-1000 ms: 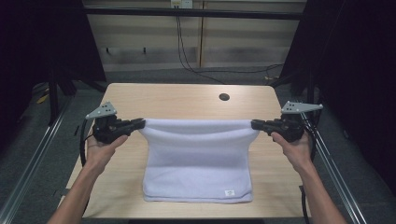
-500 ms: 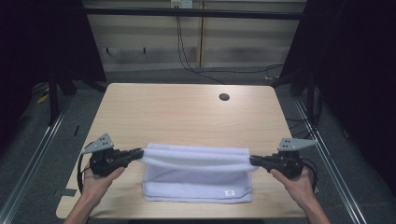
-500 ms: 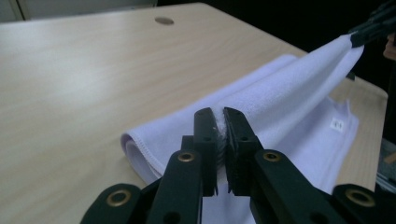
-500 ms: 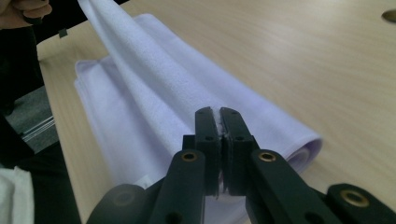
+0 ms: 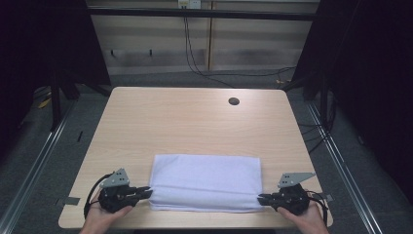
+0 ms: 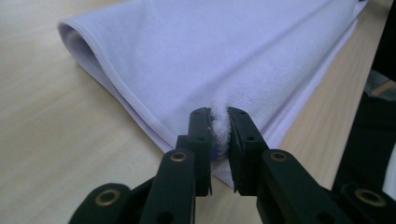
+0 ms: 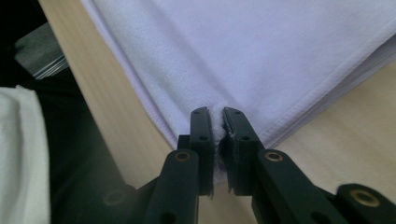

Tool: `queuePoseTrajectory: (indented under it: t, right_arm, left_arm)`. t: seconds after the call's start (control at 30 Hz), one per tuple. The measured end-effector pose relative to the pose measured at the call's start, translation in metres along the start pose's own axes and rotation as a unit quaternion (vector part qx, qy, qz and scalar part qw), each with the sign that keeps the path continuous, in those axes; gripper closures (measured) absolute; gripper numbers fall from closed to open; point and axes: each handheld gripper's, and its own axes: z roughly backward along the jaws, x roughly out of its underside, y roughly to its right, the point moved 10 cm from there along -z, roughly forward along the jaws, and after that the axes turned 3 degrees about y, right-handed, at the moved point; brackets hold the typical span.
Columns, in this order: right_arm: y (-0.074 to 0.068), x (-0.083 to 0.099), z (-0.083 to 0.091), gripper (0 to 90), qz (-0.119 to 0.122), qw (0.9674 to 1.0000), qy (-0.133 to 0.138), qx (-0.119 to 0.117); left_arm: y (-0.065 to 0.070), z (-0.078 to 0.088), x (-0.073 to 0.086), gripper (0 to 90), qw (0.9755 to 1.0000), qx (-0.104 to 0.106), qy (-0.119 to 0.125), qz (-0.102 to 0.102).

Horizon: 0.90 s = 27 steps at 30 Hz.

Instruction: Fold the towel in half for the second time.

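One towel is lying on one table; two grippers, left and right, are flanking the towel; two hands are showing.

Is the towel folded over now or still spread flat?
Folded. The white towel lies as a compact rectangle near the table's front edge, and the left gripper view shows stacked layers with a rolled fold.

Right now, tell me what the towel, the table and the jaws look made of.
Towel: soft fleecy fabric, likely microfibre or terry; fuzzy nap, stitched hem. Table: light wood-look top, probably laminate; matte, even grain. Jaws of the left gripper and right gripper: black, matte, likely plastic, with brass-coloured rivets.
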Motion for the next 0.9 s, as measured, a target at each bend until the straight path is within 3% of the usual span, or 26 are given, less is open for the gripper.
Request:
queuePoseTrajectory:
  t: [0.1,0.23,0.3,0.37,0.43,0.53,0.57,0.63,0.7,0.77,0.9]
  right_arm:
    - [-0.005,0.005,0.000,78.4,-0.001,0.9999,-0.014,-0.004]
    - [-0.009,0.008,0.000,76.7,-0.003,1.0000,-0.008,-0.003]
    - [-0.010,0.004,0.004,74.0,-0.006,0.9998,0.014,-0.015]
    - [-0.009,-0.003,0.009,69.1,-0.024,0.9985,0.045,-0.021]
    - [-0.003,-0.010,0.013,64.7,-0.035,0.9968,0.071,-0.013]
    - [0.016,-0.022,0.016,55.3,-0.046,0.9935,0.100,0.030]
    - [0.019,-0.024,0.016,53.3,-0.050,0.9931,0.102,0.030]
    - [0.032,-0.031,0.014,47.3,-0.056,0.9916,0.108,0.046]
    - [0.034,-0.038,0.017,44.5,-0.050,0.9910,0.117,0.041]
    - [0.037,-0.048,0.028,42.0,-0.059,0.9858,0.152,0.040]
    - [0.062,-0.053,0.043,37.6,-0.075,0.9764,0.178,0.096]
  left_arm:
    - [0.008,0.000,0.008,75.4,0.9998,0.004,-0.019,-0.008]
    - [0.012,0.005,0.009,67.3,0.9999,-0.009,-0.013,-0.001]
    - [0.013,0.008,0.007,65.5,1.0000,-0.002,-0.006,-0.003]
    - [0.012,0.011,0.003,62.6,1.0000,0.001,0.009,0.002]
    - [0.008,0.013,-0.003,55.9,0.9997,-0.008,0.020,0.006]
    - [-0.007,0.014,-0.014,41.7,0.9985,-0.020,0.042,0.031]
    - [-0.016,0.014,-0.016,40.2,0.9981,-0.035,0.040,0.032]
    - [-0.032,0.016,-0.024,35.6,0.9971,-0.042,0.047,0.043]
    - [-0.044,0.020,-0.027,35.0,0.9959,-0.055,0.052,0.049]
    - [-0.059,0.024,-0.030,35.0,0.9932,-0.073,0.064,0.064]
    - [-0.087,0.025,-0.025,33.5,0.9897,-0.100,0.064,0.080]
